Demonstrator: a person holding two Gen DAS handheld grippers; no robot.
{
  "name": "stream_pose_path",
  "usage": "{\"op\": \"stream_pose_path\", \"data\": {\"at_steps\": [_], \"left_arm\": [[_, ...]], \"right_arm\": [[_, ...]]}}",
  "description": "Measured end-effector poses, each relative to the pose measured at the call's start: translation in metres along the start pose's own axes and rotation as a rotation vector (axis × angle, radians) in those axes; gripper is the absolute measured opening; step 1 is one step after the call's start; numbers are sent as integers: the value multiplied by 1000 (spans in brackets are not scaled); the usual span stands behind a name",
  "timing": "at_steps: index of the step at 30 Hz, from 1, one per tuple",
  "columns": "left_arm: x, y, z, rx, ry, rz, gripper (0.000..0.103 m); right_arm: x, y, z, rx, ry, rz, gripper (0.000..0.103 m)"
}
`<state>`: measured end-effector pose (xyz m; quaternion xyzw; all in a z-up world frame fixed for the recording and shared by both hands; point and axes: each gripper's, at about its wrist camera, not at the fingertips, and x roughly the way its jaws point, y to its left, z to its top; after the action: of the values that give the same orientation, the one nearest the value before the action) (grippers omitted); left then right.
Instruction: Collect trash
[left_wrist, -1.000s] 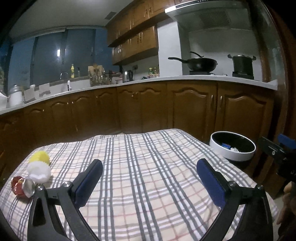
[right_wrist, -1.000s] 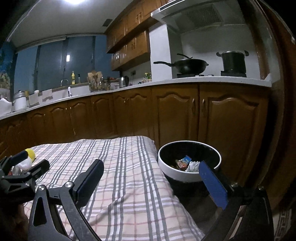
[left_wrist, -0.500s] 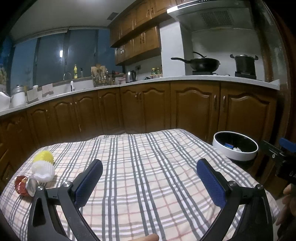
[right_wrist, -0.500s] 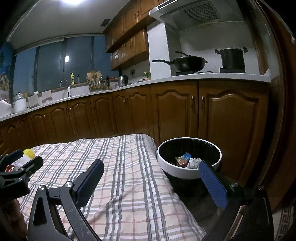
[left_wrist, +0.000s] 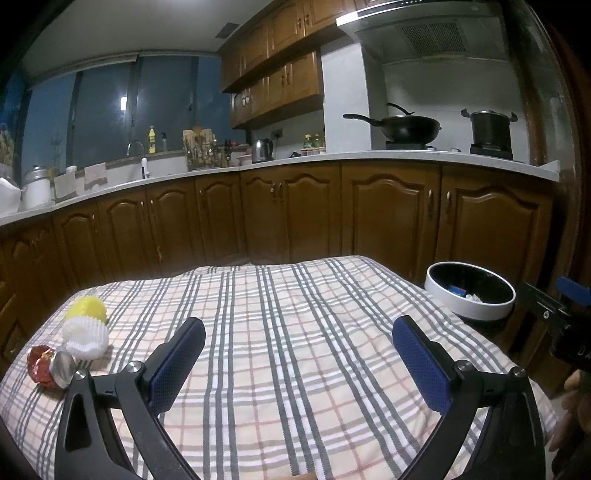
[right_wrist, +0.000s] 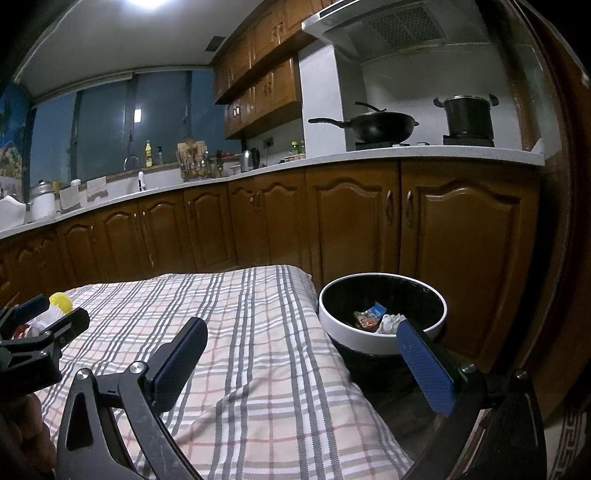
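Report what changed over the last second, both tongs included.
Both views pull back a little from the plaid-covered table; nothing was grasped or released. The left tongs and right tongs remain open and empty. The yellow foam net, white foam net, red foil wrapper and white-rimmed bin lie unmoved.

Left wrist view: low over cloth (left_wrist: 280, 332), facing cabinets at 12 o'clock; right wrist view: same heading, nearer bin (right_wrist: 382, 317); both share cloth, bin, counter (left_wrist: 332, 160).
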<state>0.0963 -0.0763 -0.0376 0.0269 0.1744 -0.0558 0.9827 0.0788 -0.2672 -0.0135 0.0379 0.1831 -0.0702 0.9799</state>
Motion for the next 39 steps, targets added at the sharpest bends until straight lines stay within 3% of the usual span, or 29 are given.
{"op": "stream_pose_path", "data": {"at_steps": [39], "left_arm": [[2,5,-1,3,5,-21,102]], "right_arm": [[-4,5,3,-4,-7,23,103]]}}
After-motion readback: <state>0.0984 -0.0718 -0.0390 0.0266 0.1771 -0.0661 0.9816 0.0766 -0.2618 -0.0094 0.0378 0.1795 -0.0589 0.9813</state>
